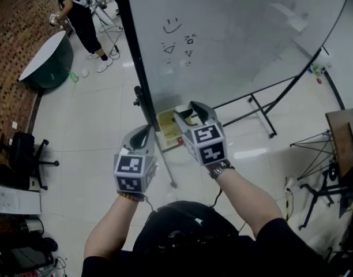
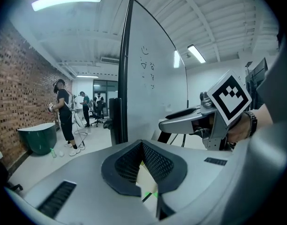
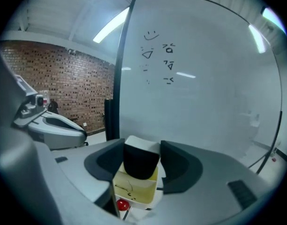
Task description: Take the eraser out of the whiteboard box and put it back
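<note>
Pale floor tiles [image 1: 96, 131] are lying open and bare to the left of the whiteboard [image 1: 234, 33], whose dark left edge is running down just ahead of both tools. Behind the board's lower edge its stand legs [image 1: 257, 105] are spreading across the floor on the right. A yellowish whiteboard box [image 1: 166, 126] is sitting at the board's lower left corner, right against that dark edge.

The right tool [image 1: 186, 109] is hanging directly above the box [image 3: 134, 189], its jaws closing on the eraser [image 3: 141, 163], a black block with a white top, gripped on both sides between the pads. The eraser is sitting over the box's open top, its lower end level with the rim. A small red round thing [image 3: 122, 204] is showing just below the box.

The left tool [image 1: 146, 127] is hovering beside the right one, on the near side of the board's edge, with its jaws pressed together and nothing between them [image 2: 142, 144].

Far off at the upper left, a person in black [image 1: 78, 10] is standing near a green tub [image 1: 47, 62], well apart from the tools
</note>
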Motion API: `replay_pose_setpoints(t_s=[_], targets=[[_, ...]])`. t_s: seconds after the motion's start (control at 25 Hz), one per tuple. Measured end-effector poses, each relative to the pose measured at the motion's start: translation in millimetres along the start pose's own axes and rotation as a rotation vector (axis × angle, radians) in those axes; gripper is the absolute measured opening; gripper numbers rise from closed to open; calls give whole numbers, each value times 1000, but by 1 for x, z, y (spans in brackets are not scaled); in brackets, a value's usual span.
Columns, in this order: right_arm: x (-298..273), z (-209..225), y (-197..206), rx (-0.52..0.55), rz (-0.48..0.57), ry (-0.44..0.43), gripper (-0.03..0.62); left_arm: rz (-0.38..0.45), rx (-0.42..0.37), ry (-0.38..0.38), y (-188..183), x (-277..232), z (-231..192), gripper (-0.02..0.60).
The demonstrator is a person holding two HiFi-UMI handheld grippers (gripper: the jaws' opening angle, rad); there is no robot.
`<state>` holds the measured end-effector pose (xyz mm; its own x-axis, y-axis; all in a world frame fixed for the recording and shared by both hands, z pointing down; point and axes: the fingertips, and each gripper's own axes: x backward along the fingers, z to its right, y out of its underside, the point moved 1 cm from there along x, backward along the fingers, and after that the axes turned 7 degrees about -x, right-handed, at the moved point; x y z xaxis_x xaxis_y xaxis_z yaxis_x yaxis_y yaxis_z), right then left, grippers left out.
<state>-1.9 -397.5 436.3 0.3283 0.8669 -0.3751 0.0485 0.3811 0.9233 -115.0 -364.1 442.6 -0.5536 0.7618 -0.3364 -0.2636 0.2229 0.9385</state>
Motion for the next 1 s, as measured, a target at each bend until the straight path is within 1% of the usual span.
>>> replay_pose_setpoints(t_s=[0.28,0.52,1.0], targets=[[42,8,-15,11,64,-48,265,23,-2,-42,-12,10,33,-3],[77,17,-10,9,79,-72,265,27,-4,-54,-17,19,65,-3],[135,28,7,11,93,-120,265,14,-9,-84,-12,37,124,-3]])
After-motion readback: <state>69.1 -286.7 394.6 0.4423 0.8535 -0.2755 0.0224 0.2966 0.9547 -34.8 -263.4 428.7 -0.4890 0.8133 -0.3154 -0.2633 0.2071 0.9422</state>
